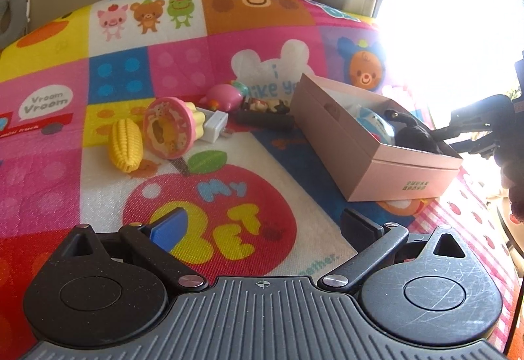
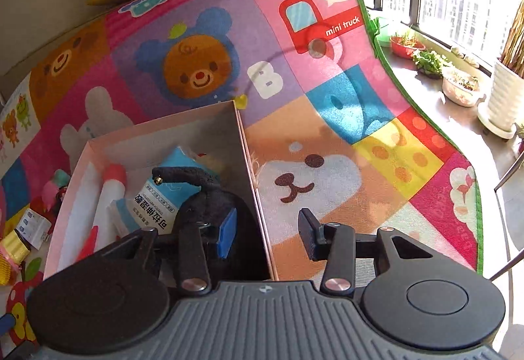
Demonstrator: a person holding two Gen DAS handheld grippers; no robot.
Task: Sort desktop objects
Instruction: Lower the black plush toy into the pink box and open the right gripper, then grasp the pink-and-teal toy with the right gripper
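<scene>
Over box wall (image 2: 249, 163), right gripper (image 2: 267, 230) angled down (empty)

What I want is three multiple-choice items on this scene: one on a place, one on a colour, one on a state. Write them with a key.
1. Where is the black fuzzy toy?
A. Inside the pink cardboard box
B. On the windowsill
C. Under the cushion

2. What colour is the ribbed plastic corn cob?
A. Green
B. Yellow
C. White

3. How do the jaws of the left gripper stand?
A. Shut on the corn cob
B. Shut on the box wall
C. Open, nothing between them

Key: 1 A, it rests within the box walls; 2 B, it is plainly yellow; 3 C, only mat shows between the fingers.
</scene>
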